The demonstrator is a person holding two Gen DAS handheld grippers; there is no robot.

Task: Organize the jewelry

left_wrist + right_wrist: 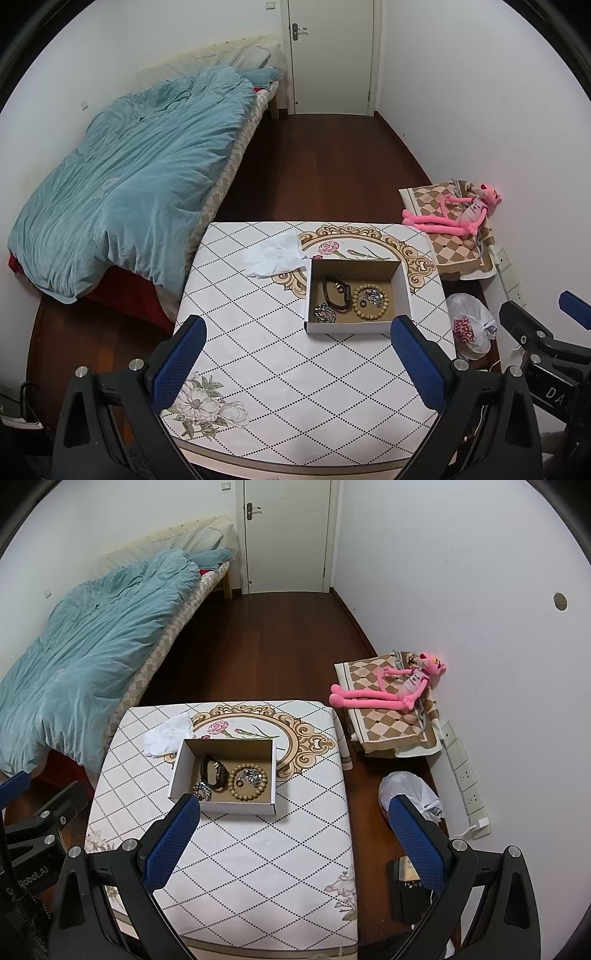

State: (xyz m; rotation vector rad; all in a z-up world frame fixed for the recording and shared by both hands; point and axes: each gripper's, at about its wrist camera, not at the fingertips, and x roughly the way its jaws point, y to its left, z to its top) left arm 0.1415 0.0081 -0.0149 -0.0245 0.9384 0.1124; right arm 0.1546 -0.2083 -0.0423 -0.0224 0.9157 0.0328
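An open white cardboard box (405, 286) (176, 771) with a brown floor stands on the patterned table (266, 354) (258, 853). Inside lie a black watch (337, 292) (214, 770), a wooden bead bracelet (370, 301) (248, 781) with a silver piece in its ring, and a silver chain (325, 313) (202, 791). My left gripper (299, 336) hangs open above the table, just short of the box. My right gripper (295, 814) is open too, over the table's right edge, with nothing between its fingers. In each view the other gripper shows at the side.
A crumpled white tissue (275, 254) (168, 734) lies behind the box. A bed with a blue duvet (129, 177) fills the left. To the right sit a pink plush toy (399, 690) on a folded cloth, a white plastic bag (410, 794) and wall sockets (467, 786).
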